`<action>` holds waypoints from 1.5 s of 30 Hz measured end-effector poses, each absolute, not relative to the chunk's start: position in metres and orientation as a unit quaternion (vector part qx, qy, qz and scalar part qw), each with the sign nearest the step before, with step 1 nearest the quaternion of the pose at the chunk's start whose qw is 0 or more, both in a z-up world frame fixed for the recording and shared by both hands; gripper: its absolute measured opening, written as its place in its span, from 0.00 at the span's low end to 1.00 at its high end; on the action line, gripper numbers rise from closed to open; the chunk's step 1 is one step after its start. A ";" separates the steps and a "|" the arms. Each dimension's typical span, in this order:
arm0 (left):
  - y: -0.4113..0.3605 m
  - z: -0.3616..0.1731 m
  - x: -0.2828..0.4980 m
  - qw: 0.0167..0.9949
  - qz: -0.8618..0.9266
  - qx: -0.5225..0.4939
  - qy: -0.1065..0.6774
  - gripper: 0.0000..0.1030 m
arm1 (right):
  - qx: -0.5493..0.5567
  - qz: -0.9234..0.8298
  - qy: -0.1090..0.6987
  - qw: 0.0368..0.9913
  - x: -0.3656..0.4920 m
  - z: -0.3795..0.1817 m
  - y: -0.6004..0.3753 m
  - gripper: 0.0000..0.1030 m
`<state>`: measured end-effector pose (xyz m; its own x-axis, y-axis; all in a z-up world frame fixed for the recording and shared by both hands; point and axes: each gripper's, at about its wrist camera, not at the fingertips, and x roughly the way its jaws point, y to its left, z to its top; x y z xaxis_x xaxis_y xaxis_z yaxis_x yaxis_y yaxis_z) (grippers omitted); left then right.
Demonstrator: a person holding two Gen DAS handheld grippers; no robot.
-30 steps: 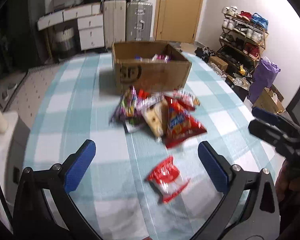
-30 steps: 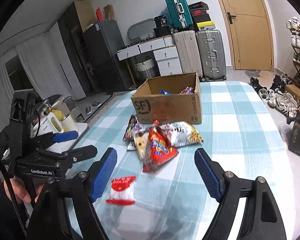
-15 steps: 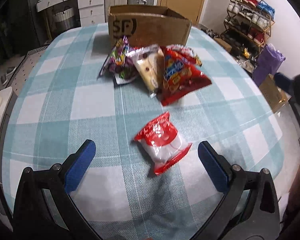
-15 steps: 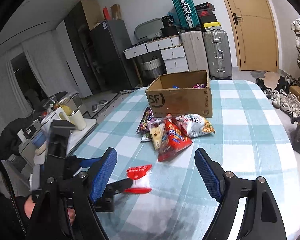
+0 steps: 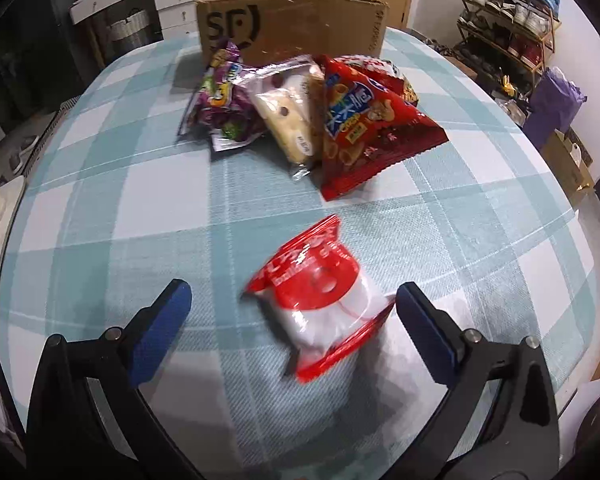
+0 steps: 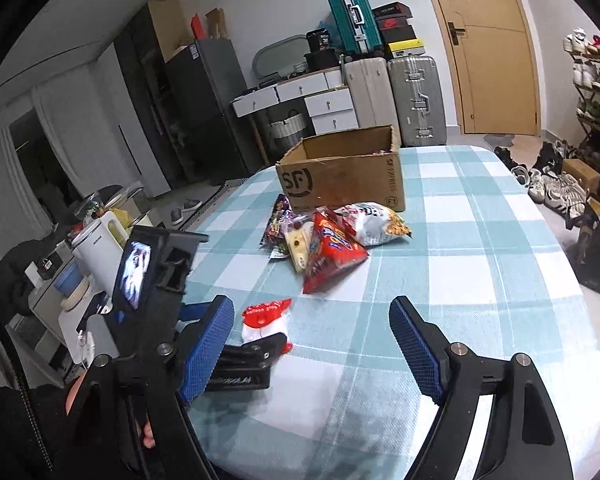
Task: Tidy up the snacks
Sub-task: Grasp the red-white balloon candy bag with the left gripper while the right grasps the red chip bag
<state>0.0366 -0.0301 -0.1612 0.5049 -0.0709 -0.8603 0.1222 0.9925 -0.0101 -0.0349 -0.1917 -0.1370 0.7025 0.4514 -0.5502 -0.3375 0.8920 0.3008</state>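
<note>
A small red and white snack packet (image 5: pixel 320 300) lies on the checked tablecloth. My left gripper (image 5: pixel 292 320) is open, its jaws either side of the packet, low over the table. The packet also shows in the right wrist view (image 6: pixel 266 316), with the left gripper (image 6: pixel 244 354) at it. A pile of snack bags (image 5: pixel 308 120) lies in front of a brown cardboard box (image 5: pixel 292 20) marked SF. My right gripper (image 6: pixel 312 344) is open and empty, above the near table edge.
The table (image 6: pixel 480 260) has a rounded edge close to both grippers. A white kettle (image 6: pixel 96 252) and jars stand on a side counter to the left. Suitcases, drawers and a door are behind the box; a shoe rack (image 5: pixel 508 20) is at the right.
My left gripper has moved forward and down until the red and white packet lies between its open jaws. The right gripper has drifted slightly; the left gripper now shows closer in its view.
</note>
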 end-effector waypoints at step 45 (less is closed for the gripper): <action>0.038 -0.163 0.050 0.872 -0.089 -0.035 0.480 0.45 | 0.143 0.225 0.407 0.873 0.095 -0.208 -0.172 0.79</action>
